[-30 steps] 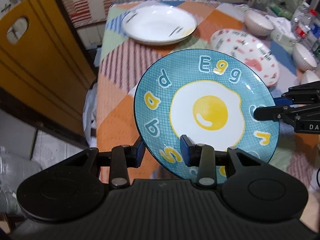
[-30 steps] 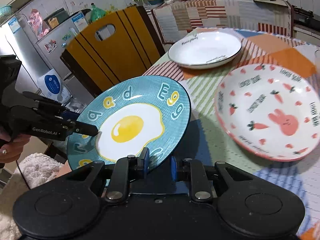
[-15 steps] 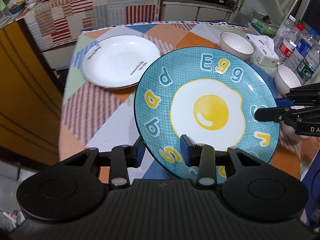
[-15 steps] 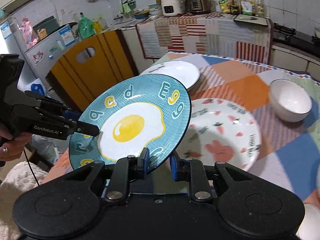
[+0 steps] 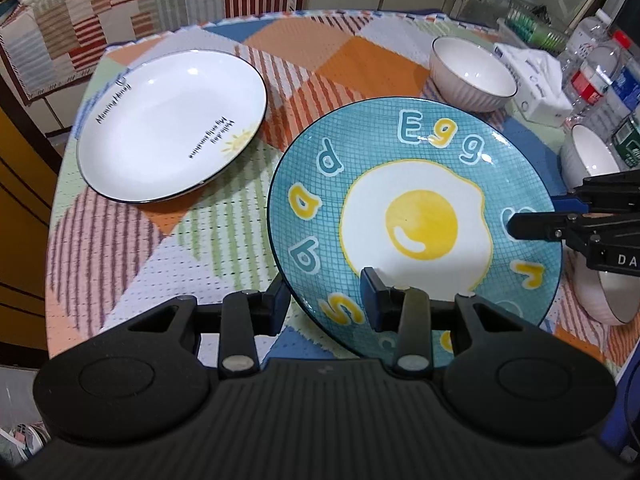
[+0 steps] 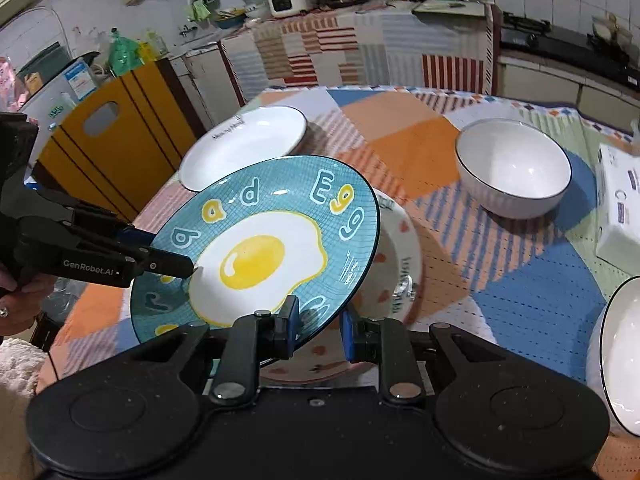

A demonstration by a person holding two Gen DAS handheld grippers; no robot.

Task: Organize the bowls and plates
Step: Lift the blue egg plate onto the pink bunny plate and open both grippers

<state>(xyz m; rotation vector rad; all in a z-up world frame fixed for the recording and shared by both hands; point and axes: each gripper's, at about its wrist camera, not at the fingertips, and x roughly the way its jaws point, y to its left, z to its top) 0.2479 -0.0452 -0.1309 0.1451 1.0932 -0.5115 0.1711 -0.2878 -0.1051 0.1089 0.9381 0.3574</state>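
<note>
I have the blue egg plate (image 5: 416, 224) pinched by its rim from two sides: my left gripper (image 5: 324, 300) clamps the lower edge and my right gripper (image 6: 318, 328) grips the opposite edge. It hangs tilted above the patchwork tablecloth (image 5: 340, 52), over the carrot plate (image 6: 400, 264) at centre of the right view. The white plate (image 5: 168, 124) sits upper left, a white bowl (image 6: 514, 168) upper right.

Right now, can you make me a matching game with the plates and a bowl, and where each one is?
Things:
1. egg plate
2. white plate with writing
3. carrot plate
4. white bowl

Places:
A. under the egg plate, mostly hidden
B. held up by both tools
C. on the far left of the table
D. on the table next to the tissue box

Pairs: 1-B, 2-C, 3-A, 4-D
</note>
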